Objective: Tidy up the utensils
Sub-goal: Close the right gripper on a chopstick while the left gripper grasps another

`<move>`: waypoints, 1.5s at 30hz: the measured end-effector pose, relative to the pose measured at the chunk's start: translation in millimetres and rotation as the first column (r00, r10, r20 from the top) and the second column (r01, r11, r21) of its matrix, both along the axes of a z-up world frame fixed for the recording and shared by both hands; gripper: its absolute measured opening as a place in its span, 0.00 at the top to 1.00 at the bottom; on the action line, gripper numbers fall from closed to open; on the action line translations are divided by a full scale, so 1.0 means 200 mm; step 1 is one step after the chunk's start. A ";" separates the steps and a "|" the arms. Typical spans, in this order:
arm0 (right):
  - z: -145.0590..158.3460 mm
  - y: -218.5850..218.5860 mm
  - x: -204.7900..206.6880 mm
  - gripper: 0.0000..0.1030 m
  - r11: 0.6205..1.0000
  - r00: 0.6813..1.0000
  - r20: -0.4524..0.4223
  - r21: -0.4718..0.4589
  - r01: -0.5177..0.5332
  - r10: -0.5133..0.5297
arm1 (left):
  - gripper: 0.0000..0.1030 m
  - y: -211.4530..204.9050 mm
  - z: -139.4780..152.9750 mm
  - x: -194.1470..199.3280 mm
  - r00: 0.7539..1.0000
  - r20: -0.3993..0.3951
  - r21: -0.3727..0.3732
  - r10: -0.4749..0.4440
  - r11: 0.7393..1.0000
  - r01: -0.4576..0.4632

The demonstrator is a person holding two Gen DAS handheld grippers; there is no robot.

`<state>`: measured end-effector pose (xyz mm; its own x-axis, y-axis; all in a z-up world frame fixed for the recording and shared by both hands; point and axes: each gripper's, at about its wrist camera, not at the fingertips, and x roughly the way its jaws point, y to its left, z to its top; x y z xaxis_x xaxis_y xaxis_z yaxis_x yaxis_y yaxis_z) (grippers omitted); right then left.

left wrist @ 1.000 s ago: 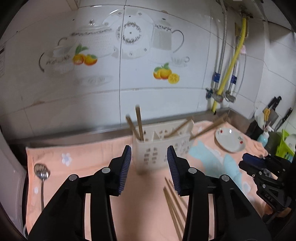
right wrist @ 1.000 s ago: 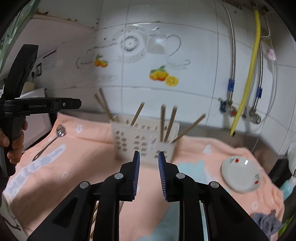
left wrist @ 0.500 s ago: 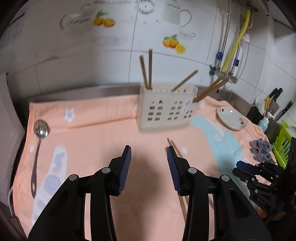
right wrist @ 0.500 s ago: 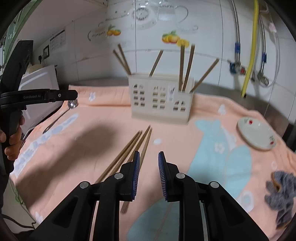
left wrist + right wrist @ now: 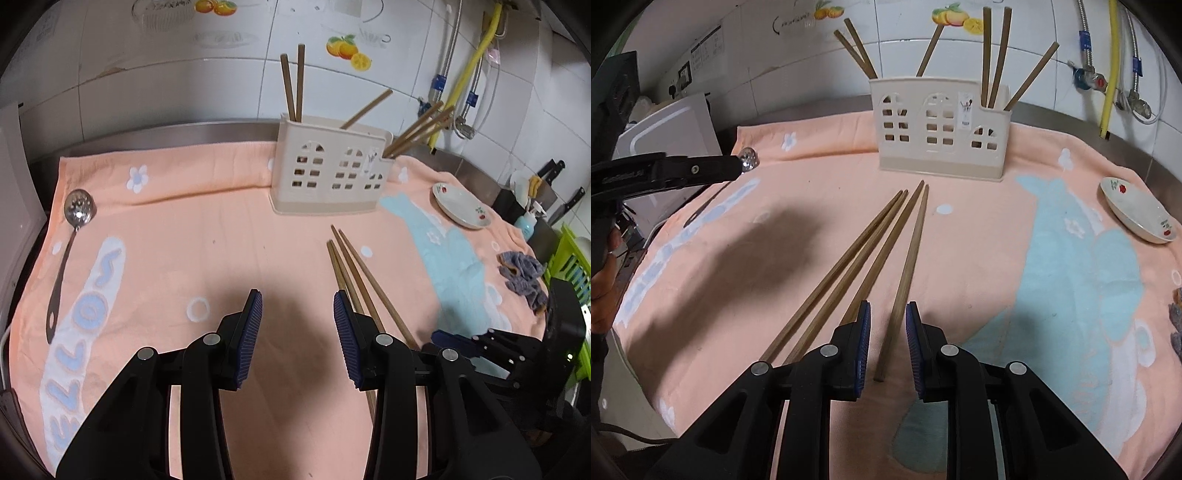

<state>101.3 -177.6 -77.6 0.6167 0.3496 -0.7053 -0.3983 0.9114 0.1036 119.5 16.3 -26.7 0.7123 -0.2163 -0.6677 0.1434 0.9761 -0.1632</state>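
Four loose chopsticks flat on peach towel, just in front of white caddy. Six chopsticks upright in caddy. One slotted spoon far left of caddy, one saucer right. My right claw closing, rightmost stick between pads, not pinched. My left claw partly open, empty.

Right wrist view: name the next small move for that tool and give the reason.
Probably lower the right tool a little further and finish closing on the rightmost loose chopstick. That stick lies on the towel with its near end between the closing jaws, not yet pinched, and the holder behind already has chopsticks standing in it.
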 end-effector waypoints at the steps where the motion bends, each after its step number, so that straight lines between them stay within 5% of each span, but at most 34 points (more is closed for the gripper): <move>1: 0.00 0.00 0.00 0.82 1.000 1.000 -0.005 0.002 0.000 0.000 | 0.60 0.00 -0.01 0.00 1.000 -0.004 0.001 -0.001 1.000 0.001; 18: -0.08 0.02 0.03 0.91 0.999 0.999 -0.047 -0.047 0.024 -0.027 | 0.61 -0.17 -0.21 -0.07 0.989 -0.098 -0.025 -0.109 0.994 0.107; 23: -0.08 -0.01 0.03 0.93 0.999 0.999 -0.040 -0.042 0.034 -0.035 | 0.70 -0.25 -0.27 -0.07 0.979 -0.131 -0.029 -0.153 0.988 0.151; 30: -0.01 -0.06 0.01 0.93 0.998 0.999 0.004 -0.035 0.054 -0.054 | 0.80 -0.31 -0.33 -0.05 0.970 -0.165 -0.036 -0.176 0.984 0.172; 45: 0.20 -0.10 -0.07 0.93 0.997 0.987 0.144 -0.021 0.073 -0.069 | 0.86 -0.35 -0.41 -0.01 0.965 -0.214 -0.020 -0.154 0.988 0.153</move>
<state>88.1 -198.1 -38.4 0.7345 0.2838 -0.6164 -0.3414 0.9395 0.0257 118.1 -52.9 -109.1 0.5107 -0.3142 -0.8003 0.2528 0.9446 -0.2095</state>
